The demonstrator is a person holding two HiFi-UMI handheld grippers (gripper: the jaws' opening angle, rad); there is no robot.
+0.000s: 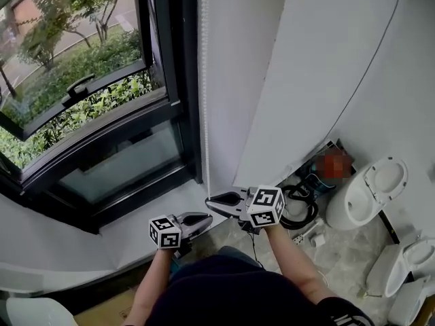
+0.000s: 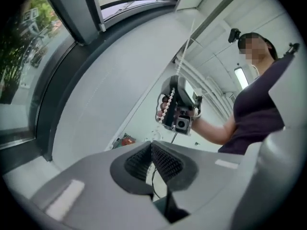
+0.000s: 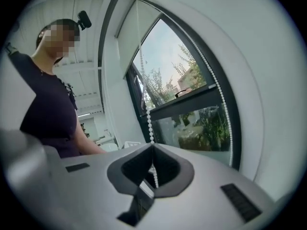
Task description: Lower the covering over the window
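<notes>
Right gripper [image 3: 152,148] clenched on bead chain [image 3: 146,99] beside window frame [image 1: 185,94]; left gripper [image 2: 151,145] closed, contents unclear.
Window glass [image 1: 102,107] bare in head view; covering not in frame, presumably rolled up above. Risks: beads may skip through the grip if the pull leaves the chain's line. If left pinches the other strand, the loop would likely bind.

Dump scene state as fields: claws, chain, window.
right claw: shut on bead chain
left claw: shut; a grip on the chain can't be confirmed
bead chain: hangs beside window frame, runs down into right claw
window glass: uncovered in head view, plants outside
floor by wall: coiled black cables
</notes>
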